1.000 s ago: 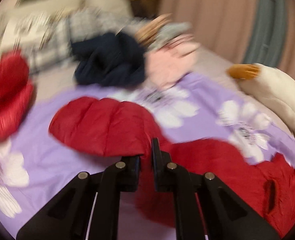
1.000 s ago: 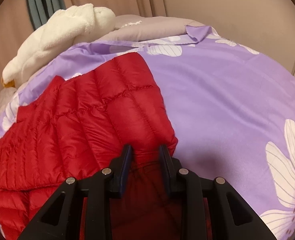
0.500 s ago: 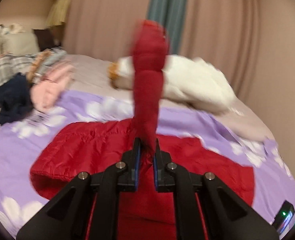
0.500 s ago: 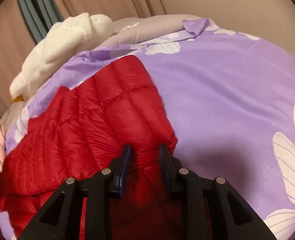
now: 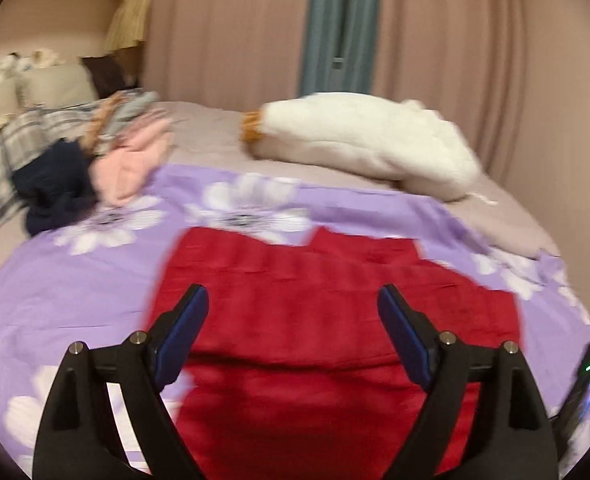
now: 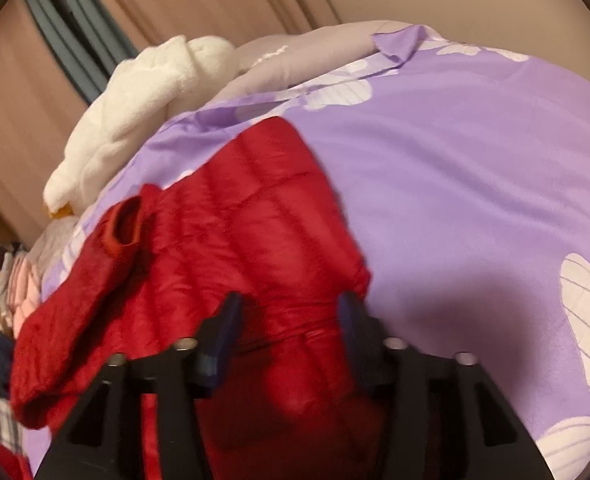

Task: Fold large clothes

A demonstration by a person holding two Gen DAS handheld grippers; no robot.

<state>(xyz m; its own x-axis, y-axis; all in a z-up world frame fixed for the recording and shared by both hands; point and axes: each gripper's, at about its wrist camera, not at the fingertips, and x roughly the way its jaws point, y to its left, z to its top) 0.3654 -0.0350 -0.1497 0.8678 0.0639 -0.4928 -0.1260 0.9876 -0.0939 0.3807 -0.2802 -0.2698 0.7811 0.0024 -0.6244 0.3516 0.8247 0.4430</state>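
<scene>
Both tools just opening above red jacket [image 5: 335,320].

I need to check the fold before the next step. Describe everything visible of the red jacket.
The red jacket is a quilted, puffy garment with stitched channels and a slightly shiny shell. It lies spread on the purple floral sheet, one sleeve folded across its body with the cuff opening showing. Its edges look roughly squared in the left wrist view, though blur hides detail. The left gripper and right gripper have just been opening; both hang open over it, and no pad visibly presses the fabric.
</scene>
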